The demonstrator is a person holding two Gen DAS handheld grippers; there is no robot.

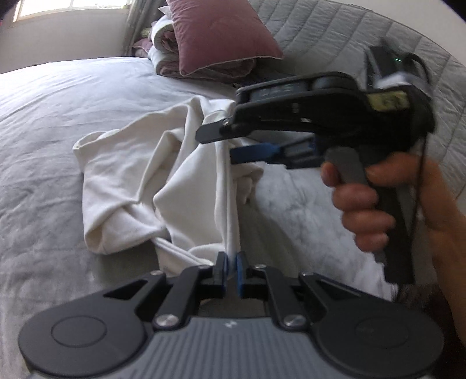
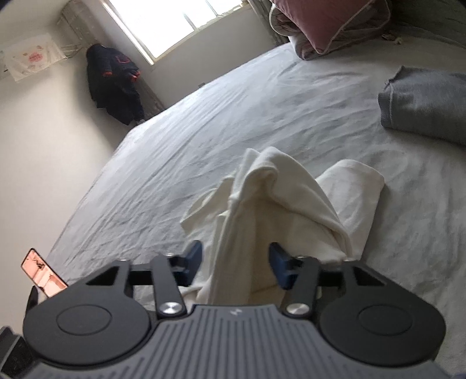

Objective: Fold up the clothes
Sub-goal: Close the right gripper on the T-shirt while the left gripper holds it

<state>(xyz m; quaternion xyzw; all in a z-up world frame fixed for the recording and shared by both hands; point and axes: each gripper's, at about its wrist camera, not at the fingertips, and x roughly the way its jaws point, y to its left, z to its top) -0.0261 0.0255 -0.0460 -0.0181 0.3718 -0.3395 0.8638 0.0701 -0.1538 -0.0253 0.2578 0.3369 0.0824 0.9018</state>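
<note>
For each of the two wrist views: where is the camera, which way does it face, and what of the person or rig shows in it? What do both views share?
Left wrist: sits on the left gripper, shut on the white garment's edge, facing across the bed toward the pink pillow; the right gripper and its hand show.
Right wrist: sits on the right gripper, jaws apart around the white garment, facing the window and hanging dark jacket; a grey folded item lies to the right.
Shared: garment, bed, pillow.
</note>
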